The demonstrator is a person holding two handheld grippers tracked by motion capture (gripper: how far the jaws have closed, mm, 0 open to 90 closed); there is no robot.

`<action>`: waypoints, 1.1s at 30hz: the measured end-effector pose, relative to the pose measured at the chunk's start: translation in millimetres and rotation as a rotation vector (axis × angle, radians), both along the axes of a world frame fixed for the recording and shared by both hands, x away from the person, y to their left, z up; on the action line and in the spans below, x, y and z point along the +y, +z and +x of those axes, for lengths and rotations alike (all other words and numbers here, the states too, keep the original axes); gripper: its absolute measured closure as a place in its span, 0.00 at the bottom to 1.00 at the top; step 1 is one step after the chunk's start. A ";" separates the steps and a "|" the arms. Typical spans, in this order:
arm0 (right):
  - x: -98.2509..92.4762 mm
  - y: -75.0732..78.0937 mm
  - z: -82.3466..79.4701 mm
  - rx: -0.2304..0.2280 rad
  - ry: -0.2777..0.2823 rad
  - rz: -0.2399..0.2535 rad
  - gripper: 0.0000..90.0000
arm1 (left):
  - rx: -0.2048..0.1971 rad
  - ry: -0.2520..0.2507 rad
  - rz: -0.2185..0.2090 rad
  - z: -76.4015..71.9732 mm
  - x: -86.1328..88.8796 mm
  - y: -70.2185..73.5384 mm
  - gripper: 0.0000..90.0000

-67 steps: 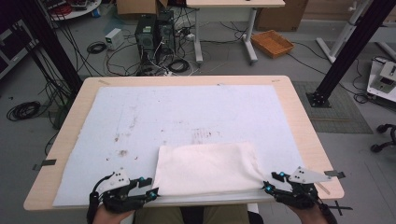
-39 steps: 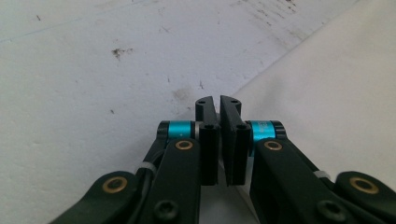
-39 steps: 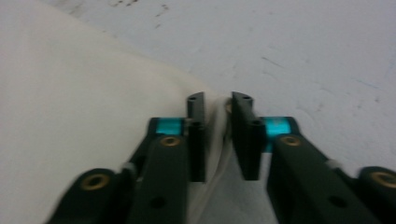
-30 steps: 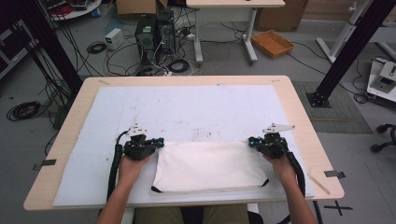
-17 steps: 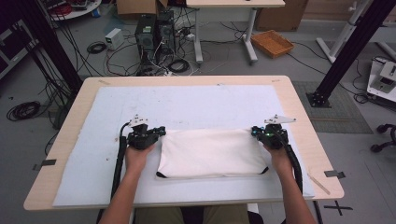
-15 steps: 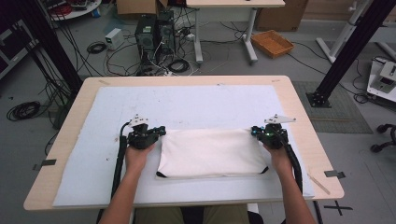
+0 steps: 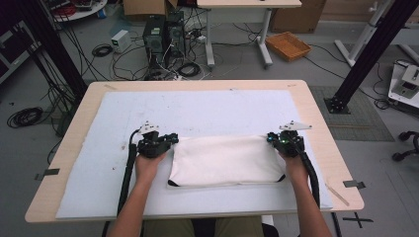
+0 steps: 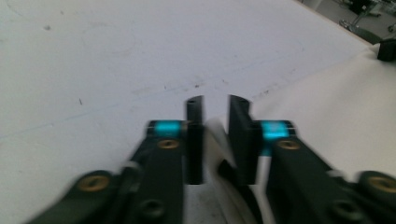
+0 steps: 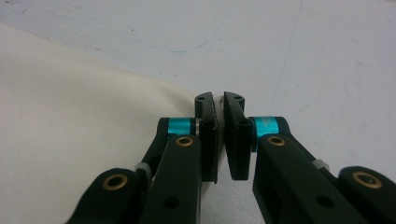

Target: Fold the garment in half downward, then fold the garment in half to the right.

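Note:
A cream cloth (image 7: 227, 160) lies folded flat on the white mat (image 7: 197, 111), with small dark marks at its two near corners. My left gripper (image 7: 170, 139) is at the cloth's far left corner; its jaws have just been opening. In the left gripper view (image 8: 215, 100) they stand apart with a fold of the cloth (image 8: 327, 121) loose between them. My right gripper (image 7: 275, 137) is at the far right corner and has also just been opening. In the right gripper view (image 9: 218, 98) a narrow gap shows, and the cloth (image 9: 70, 107) ends beside the left jaw.
The mat covers most of the wooden table (image 7: 326, 148), with bare mat beyond and to both sides of the cloth. On the floor behind are computer towers (image 7: 163, 32), cables, an orange tray (image 7: 288, 45) and a black stand (image 7: 368, 59).
Both hands carried the cloth's edge from the table's front toward the middle, folding it over. In the last half second the hands and cloth stay nearly still.

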State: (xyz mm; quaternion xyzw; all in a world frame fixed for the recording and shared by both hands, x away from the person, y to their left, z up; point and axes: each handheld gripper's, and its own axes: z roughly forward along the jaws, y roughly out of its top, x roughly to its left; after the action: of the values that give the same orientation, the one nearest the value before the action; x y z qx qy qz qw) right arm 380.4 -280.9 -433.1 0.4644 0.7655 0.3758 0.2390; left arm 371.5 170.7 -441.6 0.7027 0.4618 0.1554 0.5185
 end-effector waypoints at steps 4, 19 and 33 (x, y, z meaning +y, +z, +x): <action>-8.9 5.2 -5.5 0.003 -0.051 0.037 0.40 | -0.051 0.024 -0.041 -9.6 9.7 6.1 0.44; -34.1 17.2 -66.1 -0.130 0.084 0.124 0.23 | -0.198 -0.077 -0.075 -52.5 27.8 19.6 0.26; -37.2 28.0 -87.1 -0.144 0.100 0.112 0.23 | -0.197 -0.066 -0.051 -74.8 39.6 19.9 0.26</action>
State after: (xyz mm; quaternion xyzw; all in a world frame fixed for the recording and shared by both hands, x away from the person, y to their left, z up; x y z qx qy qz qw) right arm 293.2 -318.2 -405.0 0.4102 0.7464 0.4616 0.2480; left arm 296.7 210.2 -421.7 0.6854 0.3892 0.1948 0.5838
